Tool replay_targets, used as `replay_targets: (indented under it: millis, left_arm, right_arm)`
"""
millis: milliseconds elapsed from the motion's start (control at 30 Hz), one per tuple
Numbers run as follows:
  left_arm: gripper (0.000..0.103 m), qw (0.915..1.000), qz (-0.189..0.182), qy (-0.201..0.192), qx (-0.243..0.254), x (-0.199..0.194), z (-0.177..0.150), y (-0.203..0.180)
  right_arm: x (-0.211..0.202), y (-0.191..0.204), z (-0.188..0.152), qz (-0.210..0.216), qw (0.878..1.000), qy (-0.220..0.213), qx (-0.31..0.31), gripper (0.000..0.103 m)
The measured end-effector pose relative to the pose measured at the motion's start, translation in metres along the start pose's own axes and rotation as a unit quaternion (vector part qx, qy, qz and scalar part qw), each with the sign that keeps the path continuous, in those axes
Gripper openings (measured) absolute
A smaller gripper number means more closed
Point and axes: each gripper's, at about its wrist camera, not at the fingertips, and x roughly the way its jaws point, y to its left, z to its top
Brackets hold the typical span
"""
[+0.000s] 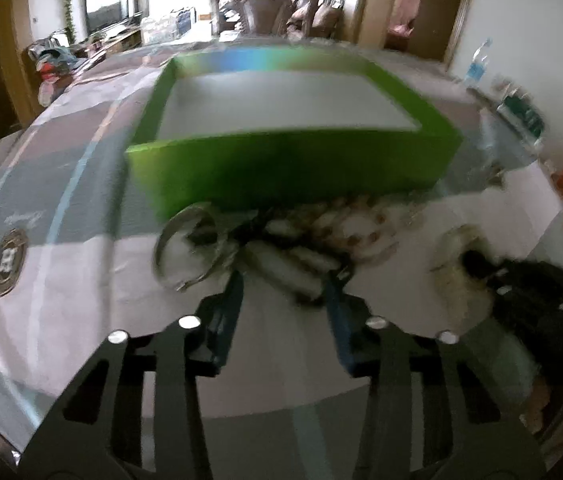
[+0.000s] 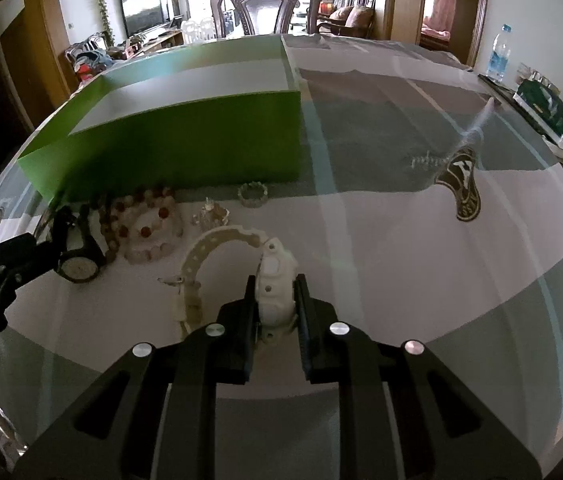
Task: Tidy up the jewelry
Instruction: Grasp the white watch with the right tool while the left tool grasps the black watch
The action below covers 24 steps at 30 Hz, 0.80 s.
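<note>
White watch (image 2: 275, 280) sits clamped in right gripper (image 2: 275, 292); left gripper's (image 1: 285, 280) hold unclear.

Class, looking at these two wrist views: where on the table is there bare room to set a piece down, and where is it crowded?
Free: the white floor of the open green cardboard box, and the patterned tablecloth right of the white plastic watch. Crowded: the strip before the box, with bead bracelets, black wristwatch and small crown-shaped ring.
</note>
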Motion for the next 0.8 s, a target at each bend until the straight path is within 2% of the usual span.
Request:
replay_targets:
  millis: [133,233,300,433,500,533,667,800]
  left_arm:
    - [0.038,0.9992,0.026,0.016,-0.027,0.001,-0.01,0.023]
    - [0.038,0.9991,0.007,0.002,-0.042,-0.007,-0.006,0.027]
    - [0.042,0.9993,0.003,-0.01,-0.036,-0.01,0.002,0.02]
    - [0.044,0.9996,-0.009,-0.001,-0.027,0.002,0.014,0.005]
    - [0.037,0.9994,-0.005,0.02,-0.026,0.015,0.014,-0.001]
    - [0.03,0.9992,-0.009,0.028,-0.028,0.019,0.013,-0.002]
    - [0.015,0.9989,-0.026,0.029,-0.025,0.017,0.006,0.001]
    - [0.009,0.999,-0.029,0.025,-0.024,0.006,-0.006,0.014]
  right_arm:
    - [-0.001,-0.001,-0.003,0.0,1.0,-0.002,0.003,0.018]
    - [-0.002,0.0,-0.003,-0.002,1.0,-0.003,0.004,0.018]
    - [-0.002,0.002,-0.004,-0.003,1.0,-0.003,0.003,0.019]
    - [-0.002,0.002,-0.004,-0.004,1.0,-0.006,0.003,0.019]
    - [-0.002,0.002,-0.004,-0.005,1.0,-0.006,0.002,0.019]
    - [-0.002,0.002,-0.004,-0.004,1.0,-0.005,0.002,0.019]
    - [-0.003,0.003,-0.004,-0.005,1.0,-0.01,-0.005,0.019]
    - [-0.007,0.003,-0.005,0.012,1.0,-0.012,-0.007,0.019]
